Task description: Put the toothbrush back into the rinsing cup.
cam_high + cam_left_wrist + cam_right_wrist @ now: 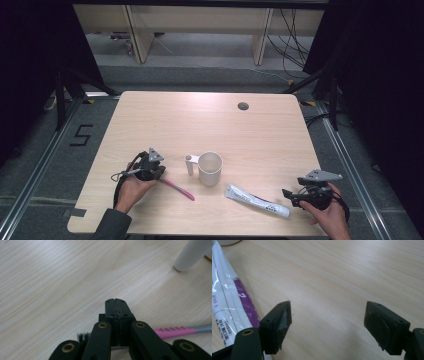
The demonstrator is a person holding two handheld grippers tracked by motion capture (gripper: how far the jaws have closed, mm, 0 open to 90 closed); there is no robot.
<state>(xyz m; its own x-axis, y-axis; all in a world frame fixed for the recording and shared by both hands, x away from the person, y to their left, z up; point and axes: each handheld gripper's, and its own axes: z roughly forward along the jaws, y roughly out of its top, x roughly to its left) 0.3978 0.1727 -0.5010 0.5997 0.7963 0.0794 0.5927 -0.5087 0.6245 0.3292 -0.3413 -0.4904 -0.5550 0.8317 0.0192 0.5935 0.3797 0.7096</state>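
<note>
A white mug [210, 169] with a post-like handle [192, 253] stands mid-table. Just left of it my left gripper [161, 173] hovers low over the head end of a pink and grey toothbrush [176, 189]. Its jaws [115, 301] are pressed flat together with nothing between their tips. The toothbrush [175, 331] lies across the table beneath them, bristles to one side. A white and purple toothpaste tube [256, 200] lies to the right of the mug. My right gripper [291, 197] sits at the tube's right end, open [329, 315], with the tube [229, 302] beside its left finger.
The light wooden table [210, 120] has a round cable hole [243, 106] near its far edge. Dark curtains, stand legs and cables surround it. The mug's base [225, 242] shows at the top left of the right gripper view.
</note>
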